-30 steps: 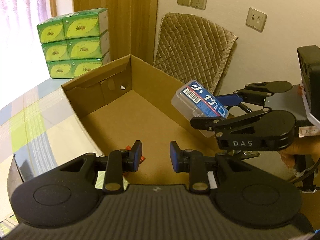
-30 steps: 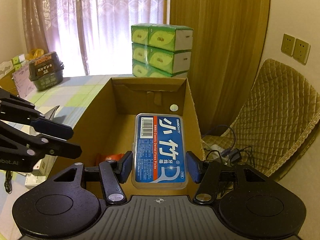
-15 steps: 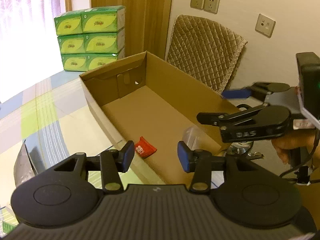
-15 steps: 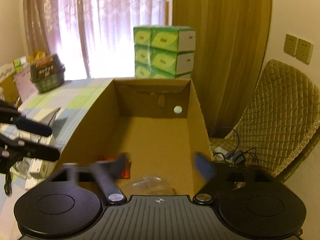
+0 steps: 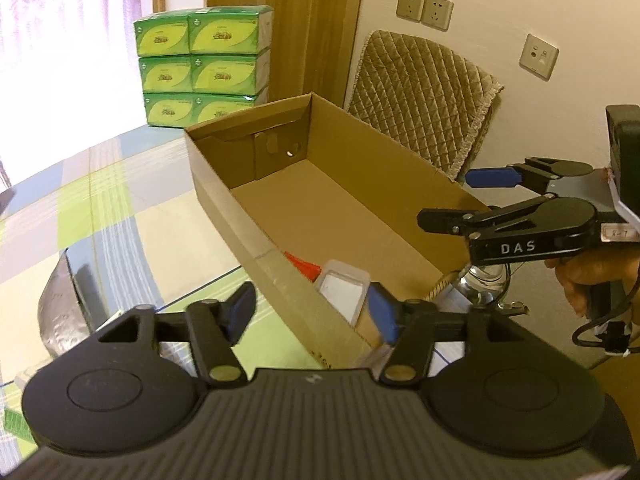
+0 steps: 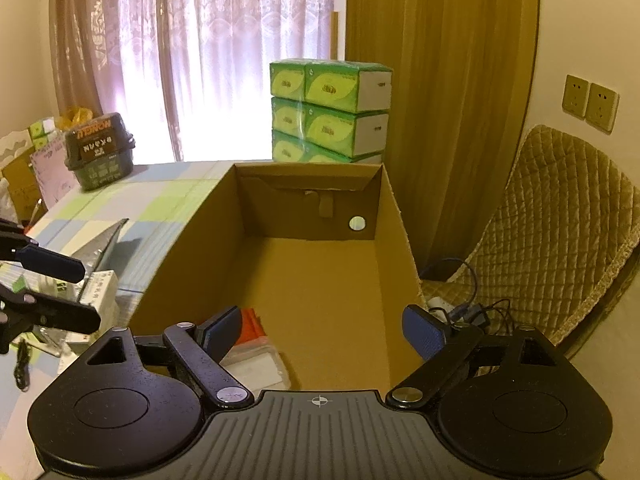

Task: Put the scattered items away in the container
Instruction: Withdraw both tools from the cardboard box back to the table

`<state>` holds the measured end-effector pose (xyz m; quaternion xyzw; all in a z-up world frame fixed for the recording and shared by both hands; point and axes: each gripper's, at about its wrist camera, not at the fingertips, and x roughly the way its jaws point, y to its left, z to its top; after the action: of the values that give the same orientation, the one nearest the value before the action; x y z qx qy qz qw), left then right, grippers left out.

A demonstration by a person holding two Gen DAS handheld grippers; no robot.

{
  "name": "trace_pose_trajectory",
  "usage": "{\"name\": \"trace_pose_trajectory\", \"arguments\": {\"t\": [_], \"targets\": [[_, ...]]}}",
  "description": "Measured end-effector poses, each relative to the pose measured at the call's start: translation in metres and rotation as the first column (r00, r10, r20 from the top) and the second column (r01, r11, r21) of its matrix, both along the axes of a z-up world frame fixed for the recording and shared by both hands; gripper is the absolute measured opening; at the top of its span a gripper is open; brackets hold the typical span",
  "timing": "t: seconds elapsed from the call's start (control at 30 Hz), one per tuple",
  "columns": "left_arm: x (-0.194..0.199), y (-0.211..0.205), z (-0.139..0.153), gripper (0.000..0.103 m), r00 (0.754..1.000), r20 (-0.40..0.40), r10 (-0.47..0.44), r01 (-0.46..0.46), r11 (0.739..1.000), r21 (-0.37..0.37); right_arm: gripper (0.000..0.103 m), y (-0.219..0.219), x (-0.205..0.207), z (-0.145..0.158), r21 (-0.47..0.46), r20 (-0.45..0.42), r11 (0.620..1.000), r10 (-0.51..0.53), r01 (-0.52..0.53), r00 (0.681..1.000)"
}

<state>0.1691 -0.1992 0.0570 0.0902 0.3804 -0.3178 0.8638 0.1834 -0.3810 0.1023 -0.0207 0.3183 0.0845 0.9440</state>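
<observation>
Now I am holding my right gripper (image 6: 322,334) over the near end of the cardboard box (image 6: 386,216), its jaws spread wide with nothing between them, and my left gripper (image 5: 312,312) is hovering over the box's near left wall, equally wide and empty. The clear plastic case (image 6: 256,364) is lying face down on the box floor at the near left corner, overlapping the red packet (image 6: 254,322) beside it. I judge that two items are in and others are waiting: a white carton (image 6: 98,292) and a silvery bag (image 5: 60,312) are lying on the checked tablecloth (image 5: 100,200) to the left of the box. The risk from here, I think, is clipping the box wall as I am swinging back out, since both claws are sitting low and close to the rim; a knock could shove the light box toward the far table edge. The two grippers are also working near each other, so reaching left together could make them collide. Further off, a stack of green tissue packs (image 6: 330,112) is standing beyond the box, a dark tub (image 6: 100,152) is sitting far left, and a quilted chair (image 6: 560,220) is to the right, none in my way.
</observation>
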Motion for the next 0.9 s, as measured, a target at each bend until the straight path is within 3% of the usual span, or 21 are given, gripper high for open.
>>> {"name": "trace_pose_trajectory", "arguments": {"t": [0.2,0.4,0.5,0.57,0.9], "targets": [[-0.02,0.023,0.005,0.082,0.999,0.017,0.032,-0.032,0.999,-0.007,0.092,0.017,-0.02,0.014,0.048,0.02,0.999,0.019,-0.019,1.0],[-0.042,0.057,0.004,0.091,0.996,0.021,0.083,-0.083,0.997,0.0,0.092,0.048,-0.04,0.027,0.068,0.04,0.996,0.059,-0.062,0.997],[-0.055,0.078,0.004,0.095,0.993,0.03,0.115,-0.115,0.993,0.007,0.094,0.066,-0.05,0.031,0.073,0.05,0.994,0.083,-0.087,0.995],[-0.064,0.093,0.004,0.096,0.99,0.034,0.14,-0.14,0.99,0.012,0.103,0.076,-0.056,0.033,0.076,0.06,0.992,0.095,-0.099,0.994],[-0.101,0.179,0.003,0.101,0.96,0.05,0.276,-0.278,0.959,0.046,0.103,0.137,-0.078,0.026,0.082,0.044,0.976,0.198,-0.202,0.979]]}}
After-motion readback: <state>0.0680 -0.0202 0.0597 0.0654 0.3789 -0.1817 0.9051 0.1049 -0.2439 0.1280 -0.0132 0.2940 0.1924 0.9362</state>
